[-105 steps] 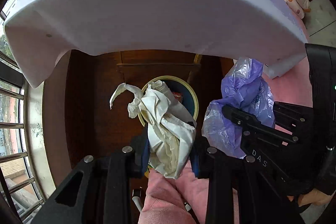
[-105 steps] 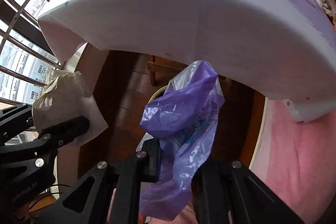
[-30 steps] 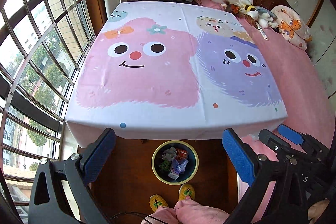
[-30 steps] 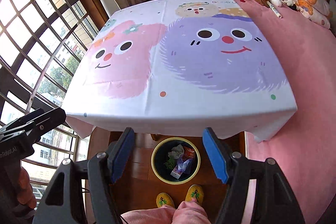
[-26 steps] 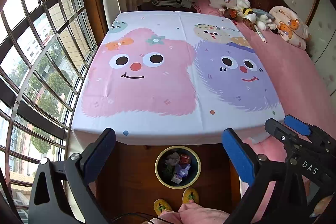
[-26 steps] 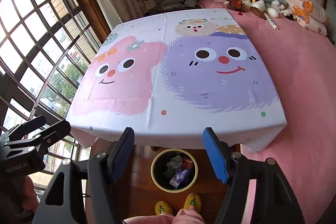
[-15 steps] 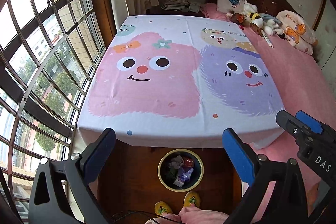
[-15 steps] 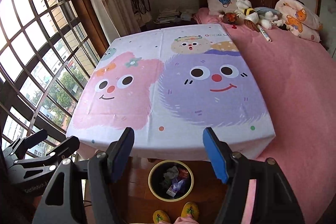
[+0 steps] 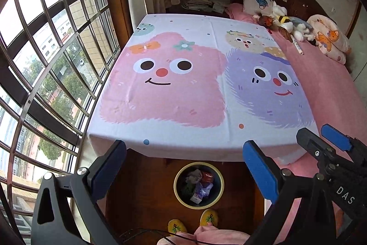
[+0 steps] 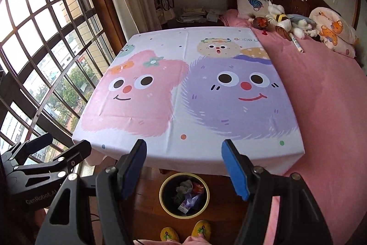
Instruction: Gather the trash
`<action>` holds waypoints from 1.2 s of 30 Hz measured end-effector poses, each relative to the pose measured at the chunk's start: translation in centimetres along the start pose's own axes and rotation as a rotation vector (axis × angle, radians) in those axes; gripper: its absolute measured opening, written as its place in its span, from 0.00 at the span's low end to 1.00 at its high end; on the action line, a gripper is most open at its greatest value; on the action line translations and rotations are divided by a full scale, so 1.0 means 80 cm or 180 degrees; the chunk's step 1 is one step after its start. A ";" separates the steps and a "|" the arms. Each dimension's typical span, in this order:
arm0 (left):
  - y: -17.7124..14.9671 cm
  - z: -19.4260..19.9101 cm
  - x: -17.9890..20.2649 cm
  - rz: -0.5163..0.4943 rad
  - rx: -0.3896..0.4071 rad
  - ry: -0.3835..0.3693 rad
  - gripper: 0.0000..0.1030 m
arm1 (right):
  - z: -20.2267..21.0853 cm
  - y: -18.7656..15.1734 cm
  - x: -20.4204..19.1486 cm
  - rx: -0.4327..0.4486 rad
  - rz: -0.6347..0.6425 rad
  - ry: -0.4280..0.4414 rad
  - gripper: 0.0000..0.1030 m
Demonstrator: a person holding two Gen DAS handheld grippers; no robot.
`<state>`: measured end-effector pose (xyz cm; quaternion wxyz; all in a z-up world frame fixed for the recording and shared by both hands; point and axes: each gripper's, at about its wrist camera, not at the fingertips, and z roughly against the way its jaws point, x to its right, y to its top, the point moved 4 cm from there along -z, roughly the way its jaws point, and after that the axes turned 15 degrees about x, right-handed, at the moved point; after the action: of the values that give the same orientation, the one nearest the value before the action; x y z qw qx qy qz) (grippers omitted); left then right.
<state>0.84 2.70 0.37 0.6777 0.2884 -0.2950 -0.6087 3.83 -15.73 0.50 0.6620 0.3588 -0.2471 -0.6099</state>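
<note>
2 empty grippers (image 9: 183,167) (image 10: 184,167) gape wide; bin (image 10: 165,201) holds trash (image 10: 188,195).

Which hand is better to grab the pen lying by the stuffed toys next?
Probably the right. The pen lies on the bed, on its pink side to the right, and the right gripper is held on that side. Both it and the left gripper are open and empty.
</note>
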 end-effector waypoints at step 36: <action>-0.002 -0.012 -0.005 -0.0069 -0.0055 -0.0037 0.98 | -0.019 -0.011 -0.009 -0.0149 -0.0051 0.0000 0.66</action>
<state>1.42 3.10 -0.40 0.6719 0.2821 -0.2905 -0.6202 4.34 -14.73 -1.08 0.6653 0.3451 -0.2298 -0.6208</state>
